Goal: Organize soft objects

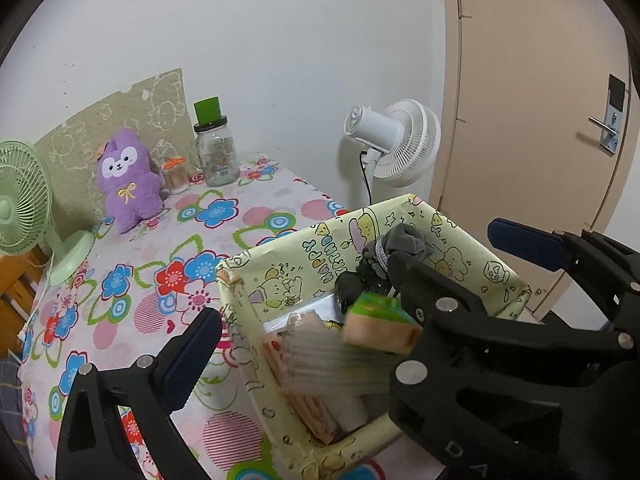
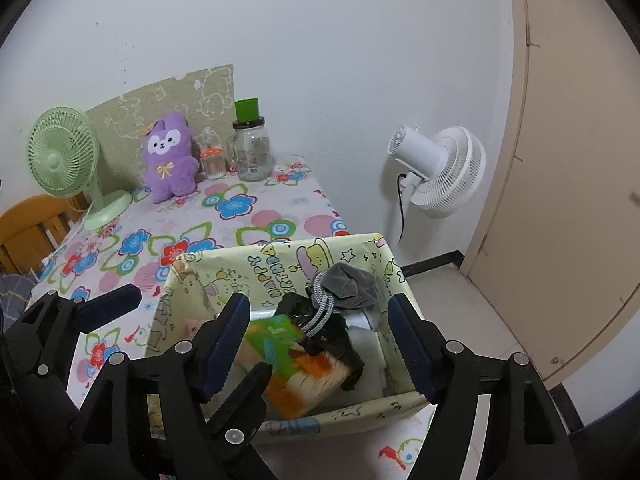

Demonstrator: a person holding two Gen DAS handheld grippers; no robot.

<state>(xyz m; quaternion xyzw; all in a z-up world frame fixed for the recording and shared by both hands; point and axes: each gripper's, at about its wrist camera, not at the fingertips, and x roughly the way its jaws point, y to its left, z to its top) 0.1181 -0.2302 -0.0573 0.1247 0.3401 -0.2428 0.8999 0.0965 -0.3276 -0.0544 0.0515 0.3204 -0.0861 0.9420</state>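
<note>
You have two fans in the room: one green fan [image 2: 64, 152] on the flowered table [image 2: 256, 208] and one white fan [image 2: 444, 168] by the wall. There is one purple plush toy [image 2: 170, 158] standing at the back of the table, well apart from the one yellow box [image 2: 372, 404] near you. Beside the plush stands one glass jar [image 2: 253, 152] with a green lid.

Your left gripper [image 1: 352, 280] is spread wide and holds nothing. Your right gripper [image 2: 320, 340] is also open above the box, with nothing between its pads.

Inside the box lie one grey cloth [image 2: 348, 284], something black under it, and one green and orange pack [image 2: 288, 360].

Only the left view shows the door handle [image 1: 608, 126]. Only the right view shows the wooden chair [image 2: 28, 224].

On the box wall you can read "HAPPY".
</note>
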